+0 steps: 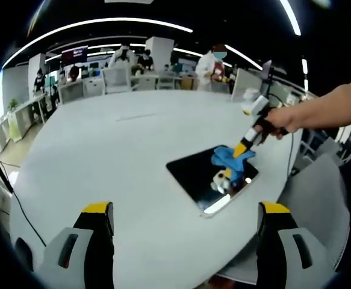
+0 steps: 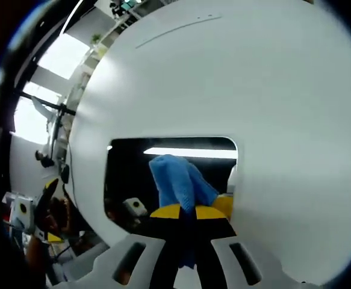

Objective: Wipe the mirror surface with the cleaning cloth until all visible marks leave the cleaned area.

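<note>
1. Left gripper view: the left claw (image 1: pixel 184 220) hangs above the near edge of the white tabletop (image 1: pixel 115 150), its two yellow-tipped jaws wide apart with nothing between them.
2. The mirror (image 1: pixel 211 177), a dark rectangle with rounded corners, lies flat on the tabletop toward the right, near the right edge.
3. The right claw (image 1: pixel 242 149) comes in from the right, held by a person's hand (image 1: pixel 280 120), and points down at the far part of the mirror.
4. The blue cleaning cloth (image 1: pixel 229 156) is bunched at that claw's tip and rests on the mirror's far end, touching the glass.
5. The glass reflects the claw and a bright strip of ceiling light along its near right edge.
6. In the far background stand desks (image 1: pixel 109 81) and several people.
7. Right gripper view: the right claw (image 2: pixel 190 212) has its jaws together, clamped on the cleaning cloth (image 2: pixel 178 177), which sticks up from between the yellow tips.
8. Here the mirror (image 2: pixel 127 168) lies just beyond the jaws on the tabletop (image 2: pixel 253 78), and the cloth sits against its near part, right of centre.
9. A light strip is reflected along the mirror's far edge.
10. Any marks on the glass are too faint to tell.
</note>
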